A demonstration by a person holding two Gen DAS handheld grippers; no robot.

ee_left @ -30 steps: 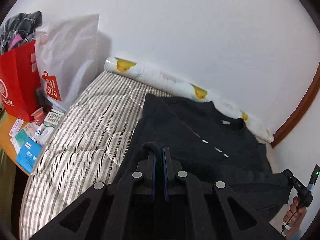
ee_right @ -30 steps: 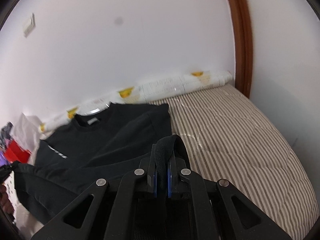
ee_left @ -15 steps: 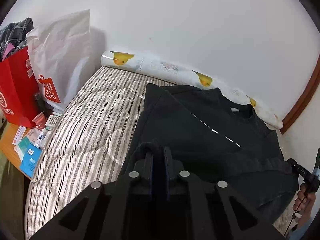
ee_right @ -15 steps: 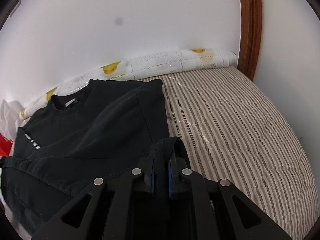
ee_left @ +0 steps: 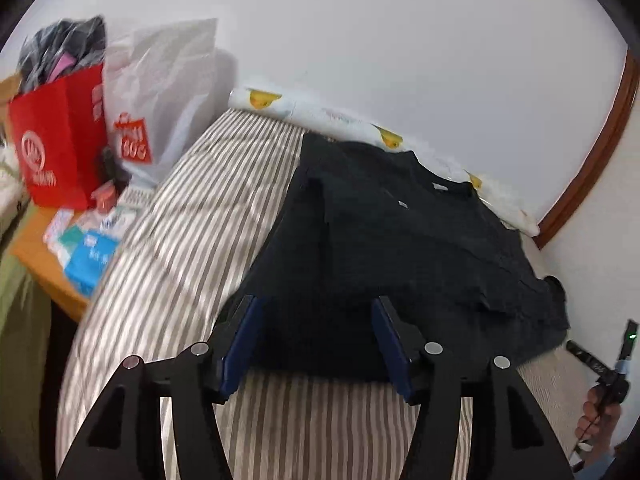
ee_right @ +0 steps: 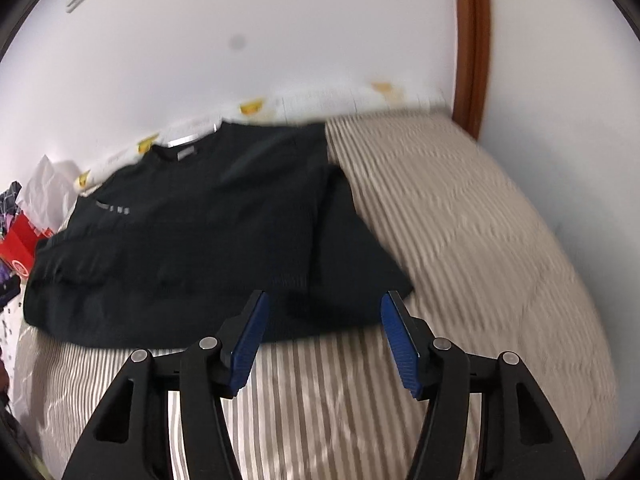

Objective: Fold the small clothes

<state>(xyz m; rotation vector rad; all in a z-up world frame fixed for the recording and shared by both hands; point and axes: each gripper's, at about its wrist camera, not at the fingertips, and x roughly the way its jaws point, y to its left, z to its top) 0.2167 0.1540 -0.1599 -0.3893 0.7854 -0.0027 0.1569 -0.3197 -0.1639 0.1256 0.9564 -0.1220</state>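
While both tongs are opening, empty | left tongs, right tongs | black shirt ahead on bed, bottom folded up | side folds left

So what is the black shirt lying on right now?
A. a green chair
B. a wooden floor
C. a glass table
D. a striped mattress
D: the black shirt lies spread on the striped mattress, whose brown and pale stripes show all around the cloth in both wrist views.
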